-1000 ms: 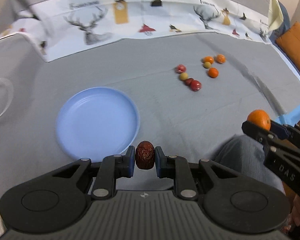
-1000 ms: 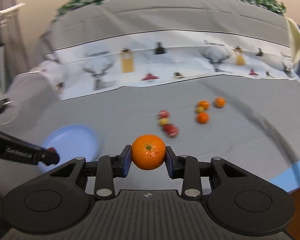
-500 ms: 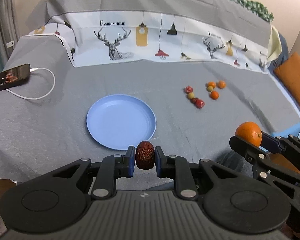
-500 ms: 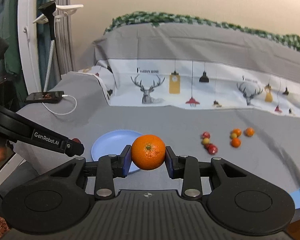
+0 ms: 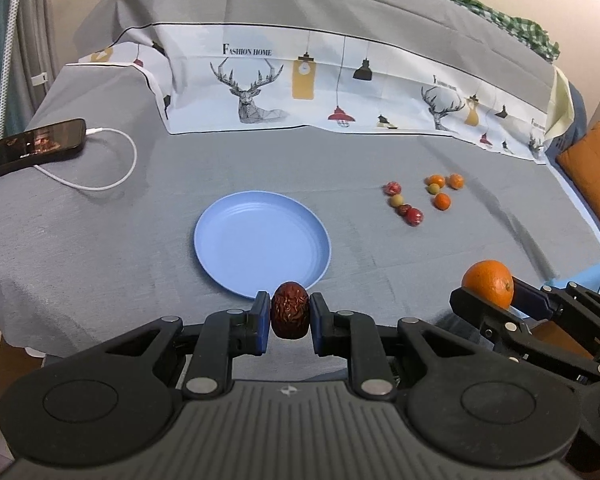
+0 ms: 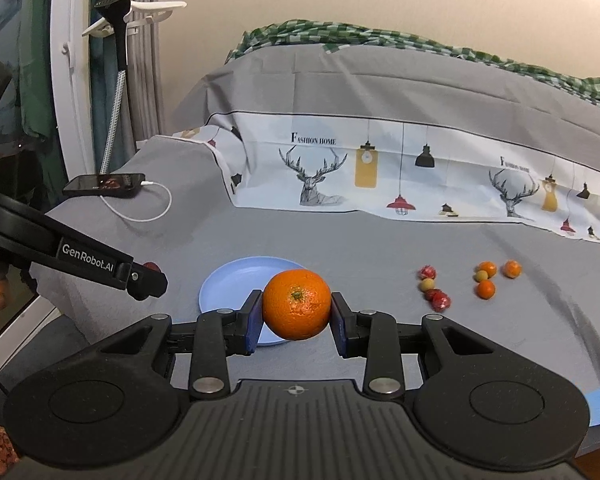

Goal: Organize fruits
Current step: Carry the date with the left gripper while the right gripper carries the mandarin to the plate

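Observation:
My left gripper point(image 5: 290, 317) is shut on a wrinkled dark red date point(image 5: 290, 308), held above the near rim of the empty blue plate point(image 5: 236, 240). My right gripper point(image 6: 296, 308) is shut on a mandarin point(image 6: 296, 300), in front of the same plate point(image 6: 232, 280). In the left wrist view the right gripper point(image 5: 490, 294) sits low at the right with the mandarin point(image 5: 489, 280). Seen from the right wrist, the left gripper point(image 6: 150, 276) reaches in from the left. Several small red, orange and green fruits point(image 5: 414, 216) lie in a loose cluster point(image 6: 440, 300) on the grey cloth, right of the plate.
A phone point(image 5: 32, 146) on a white cable point(image 5: 116, 172) lies at the far left of the table. A deer-print cloth point(image 5: 300, 88) drapes the back. An orange cushion point(image 5: 596, 176) sits beyond the right edge. A clip-on stand point(image 6: 120, 20) rises by the curtain.
Both grippers have pulled back and up from the table, so the plate and loose fruits look farther off and the phone has come into view. Both grips are unchanged.

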A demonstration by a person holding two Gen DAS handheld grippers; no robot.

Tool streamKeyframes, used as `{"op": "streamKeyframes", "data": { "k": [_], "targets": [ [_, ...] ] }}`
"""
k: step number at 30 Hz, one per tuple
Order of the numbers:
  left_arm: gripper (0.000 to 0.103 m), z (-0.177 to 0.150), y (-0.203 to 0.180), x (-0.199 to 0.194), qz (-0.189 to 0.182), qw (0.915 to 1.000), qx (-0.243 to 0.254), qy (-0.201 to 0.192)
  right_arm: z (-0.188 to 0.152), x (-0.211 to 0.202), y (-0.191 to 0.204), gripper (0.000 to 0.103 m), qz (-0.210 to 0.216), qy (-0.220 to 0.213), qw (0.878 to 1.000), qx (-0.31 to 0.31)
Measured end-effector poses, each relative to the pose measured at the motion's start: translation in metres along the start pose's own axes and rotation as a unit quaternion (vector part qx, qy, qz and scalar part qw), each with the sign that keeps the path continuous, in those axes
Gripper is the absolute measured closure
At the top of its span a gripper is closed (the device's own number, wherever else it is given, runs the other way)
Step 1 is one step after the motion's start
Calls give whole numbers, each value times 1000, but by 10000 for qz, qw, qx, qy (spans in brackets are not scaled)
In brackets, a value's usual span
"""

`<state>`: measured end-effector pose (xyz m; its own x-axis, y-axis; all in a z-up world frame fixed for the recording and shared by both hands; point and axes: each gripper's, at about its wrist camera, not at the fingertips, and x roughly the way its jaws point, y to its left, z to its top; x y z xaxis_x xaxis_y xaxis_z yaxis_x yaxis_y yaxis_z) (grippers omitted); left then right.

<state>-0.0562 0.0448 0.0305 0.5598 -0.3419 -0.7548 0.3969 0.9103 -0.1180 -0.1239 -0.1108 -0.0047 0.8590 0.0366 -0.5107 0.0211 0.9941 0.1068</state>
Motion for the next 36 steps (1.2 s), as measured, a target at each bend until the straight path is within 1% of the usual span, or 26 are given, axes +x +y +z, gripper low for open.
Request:
{"op": "streamKeyframes", "data": {
  "k": [8, 14, 19, 22, 26, 29, 33, 36],
  "targets": [
    [81, 6, 4, 13, 43, 10000, -19, 85, -1, 14, -1, 67, 37, 142, 9999, -1],
    [81, 17, 14, 36, 144, 9993, -242, 244, 6, 34, -2, 67, 65, 246, 9997, -7],
    [81, 30, 30, 61, 202, 9977, -518, 380, 9, 68, 1, 67, 180, 456, 9988, 21],
    [81, 39, 35, 77, 285, 9974, -504, 418, 11, 89, 5, 67, 198, 542, 9983, -71],
    [81, 51, 39, 104, 278, 9974, -421, 512, 15, 121, 4, 67, 165, 709, 9973, -40],
    [81, 59, 43, 130, 227, 9963, -462, 684, 16, 147, 4, 67, 107, 857, 9963, -50],
    [81, 65, 48, 164, 373, 9949, -386, 853, 15, 179, 7, 67, 144, 1109, 9937, -103],
    [81, 69, 56, 188, 403, 9930, -448, 1014, 11, 203, 11, 67, 197, 1300, 9912, -179]
  ]
}}
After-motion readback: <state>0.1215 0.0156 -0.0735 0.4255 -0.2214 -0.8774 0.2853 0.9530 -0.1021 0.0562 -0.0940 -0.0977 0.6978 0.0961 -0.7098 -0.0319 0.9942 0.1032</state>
